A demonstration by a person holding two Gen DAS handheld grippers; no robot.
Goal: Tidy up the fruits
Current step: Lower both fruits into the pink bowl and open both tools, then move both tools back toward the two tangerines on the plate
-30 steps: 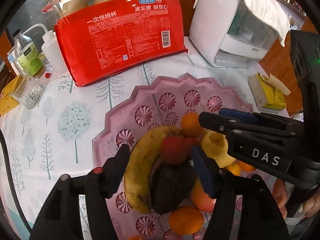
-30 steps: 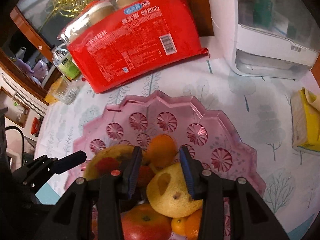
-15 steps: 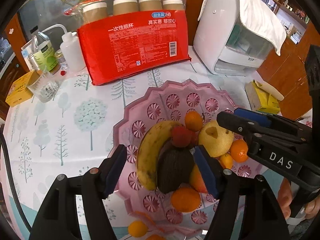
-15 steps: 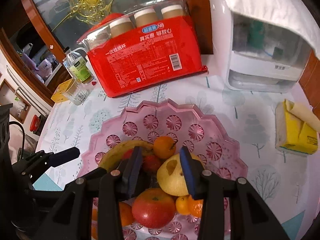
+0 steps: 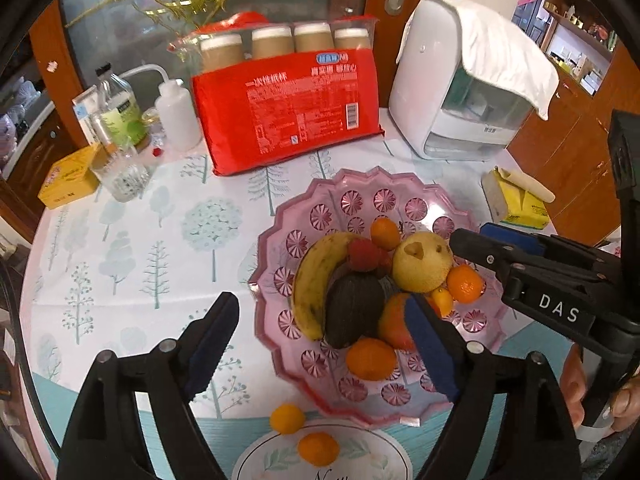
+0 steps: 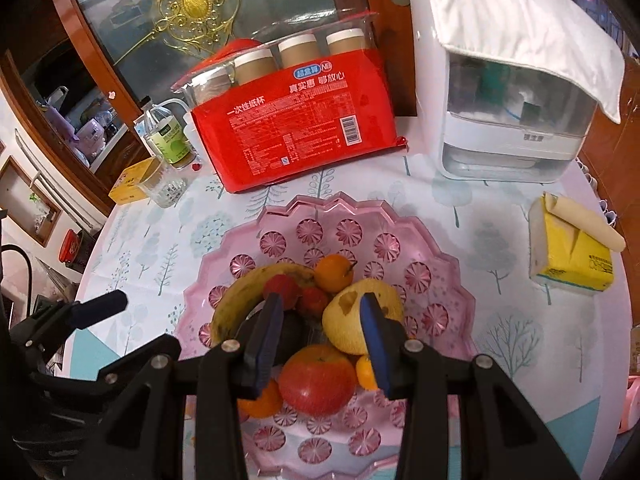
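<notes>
Fruits [image 5: 384,280] fill my pink tray [image 5: 400,196]; left claw [image 5: 320,340] just spreading wider, empty; right claw [image 6: 320,344] narrow, pinching nothing.

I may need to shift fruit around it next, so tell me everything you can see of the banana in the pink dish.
The banana is yellow with brown speckling and a darkened lower tip, unpeeled and whole as far as visible. It lies curved along the left of the fruit pile in the pink dish, its inner curve wrapping a dark, rough-skinned fruit and a red fruit that it appears to touch. No gripper touches it.
</notes>
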